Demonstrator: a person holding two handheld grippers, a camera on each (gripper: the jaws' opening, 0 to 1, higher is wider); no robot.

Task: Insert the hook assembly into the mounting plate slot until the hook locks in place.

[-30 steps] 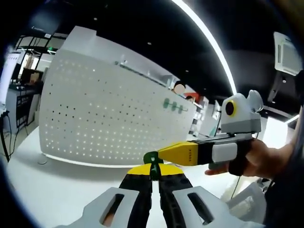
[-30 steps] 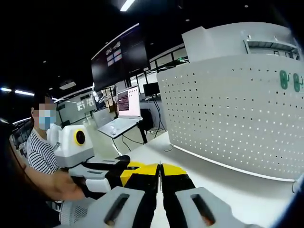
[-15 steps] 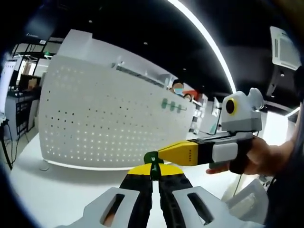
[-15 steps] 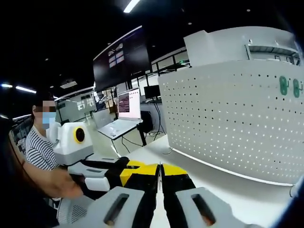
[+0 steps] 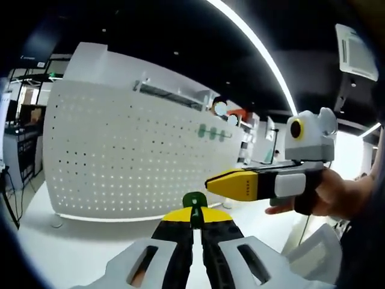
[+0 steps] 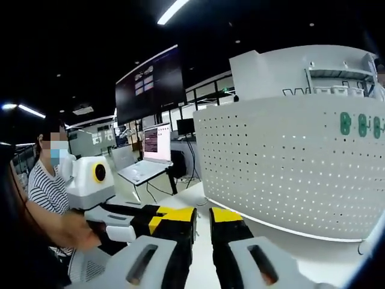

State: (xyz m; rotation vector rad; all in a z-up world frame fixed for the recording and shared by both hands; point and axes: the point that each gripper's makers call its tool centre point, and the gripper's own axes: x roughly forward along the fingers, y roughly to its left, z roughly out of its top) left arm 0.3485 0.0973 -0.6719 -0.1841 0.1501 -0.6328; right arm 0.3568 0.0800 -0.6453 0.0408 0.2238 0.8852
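at the tips of the left tool (image 5: 194, 212), in the left gripper view, a small green hook (image 5: 194, 200) is pinched between jaws pressed together. it stands upright above the yellow tips, in front of the white pegboard (image 5: 138, 162), apart from it. pegboard stands upright on the white table (image 5: 66, 253), dotted with small holes; three green hooks (image 5: 210, 132) sit in a row near its upper right. right tool (image 5: 207, 181) comes in from the right, held in a hand (image 5: 334, 195), its tip just above and right of the hook, not touching

right gripper view: right tool (image 6: 203, 217) jaws slightly spread, nothing between them. left tool (image 6: 153, 217) lies just to its left. pegboard (image 6: 289, 162) to the right, green hooks (image 6: 360, 124) near its upper edge. person in striped shirt (image 6: 45, 192) at left; laptop (image 6: 147, 158) and dark screen (image 6: 150, 84) behind
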